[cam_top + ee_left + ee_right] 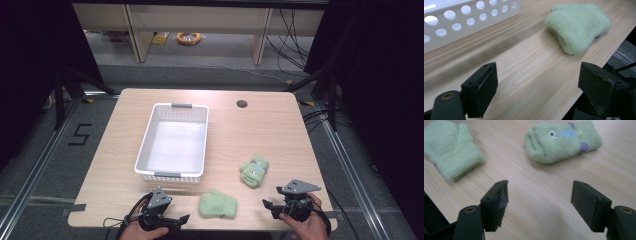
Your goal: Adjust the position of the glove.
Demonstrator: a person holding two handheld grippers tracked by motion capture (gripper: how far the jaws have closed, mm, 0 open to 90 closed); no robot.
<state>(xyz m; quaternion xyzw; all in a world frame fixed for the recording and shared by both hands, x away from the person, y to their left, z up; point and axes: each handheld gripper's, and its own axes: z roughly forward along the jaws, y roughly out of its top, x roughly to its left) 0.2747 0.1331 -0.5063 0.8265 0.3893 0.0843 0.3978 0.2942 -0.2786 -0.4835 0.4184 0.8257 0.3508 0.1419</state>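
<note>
Nearest the table's front edge, the left gripper [172, 220] and the right gripper [272, 206] both stand with jaws spread and nothing between them, each held low over the pale wooden table [260, 127], to the front left and the front right of the white perforated plastic basket [172, 142]. Between the 2 grippers, just in front of the basket's near wall, lies the plain pale-green fleece mitten [218, 205], flat, thumb visible in the right gripper view [450, 151]; the left gripper view shows it just ahead of the open jaws [577, 26]. A little farther back, to the right of the basket's near right corner, lies the pale-green fleece mitten with a sewn face, googly eye and purple dots [254, 170], well apart from the plain one [561, 141]. Both mittens look light, soft and limp, so each will likely sag and fold when lifted; the fuzzy pile should not slip, and a pinch across the cuff or mid-body ought to hold. Counted: 2 mittens, 1 basket, 2 grippers. The basket stands empty farther back, a dark round hole [242, 104] in the table beyond it.
</note>
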